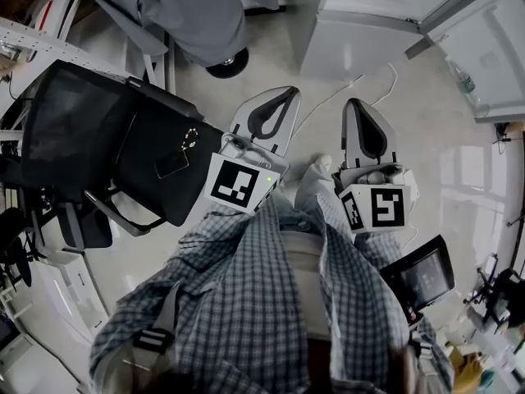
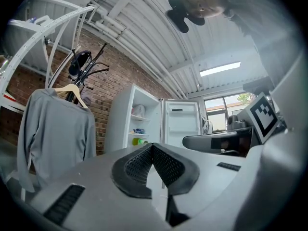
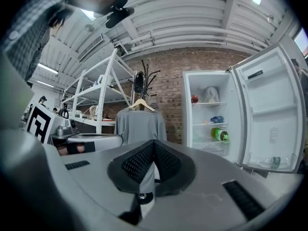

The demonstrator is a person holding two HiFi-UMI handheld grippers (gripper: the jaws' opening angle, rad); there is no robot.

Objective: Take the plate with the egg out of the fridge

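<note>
left claw [image 2: 152,146]: my jaws are together at the tips, with nothing between them.
right claw [image 3: 154,142]: the same, pads meeting and empty.
fridge [image 3: 211,114]: at about 1 o'clock of my right claw, well apart, with its door [image 3: 272,105] swung open.
step: the approach, I judge; I have not reached in yet.
next: close in toward 1 o'clock, part the jaws, and line up on the plate rim.
plate with the egg: presumably on a shelf, but too small to pick out; only a green bottle [image 3: 220,134] reads clearly.

I'm working in a lab-style workspace: a bare brick wall [image 3: 169,83], a ribbed metal ceiling [image 3: 192,13] with a strip light [image 2: 220,69], white shelving racks [image 3: 98,95], an office chair [image 1: 123,146] and an open fridge [image 3: 209,117].
</note>
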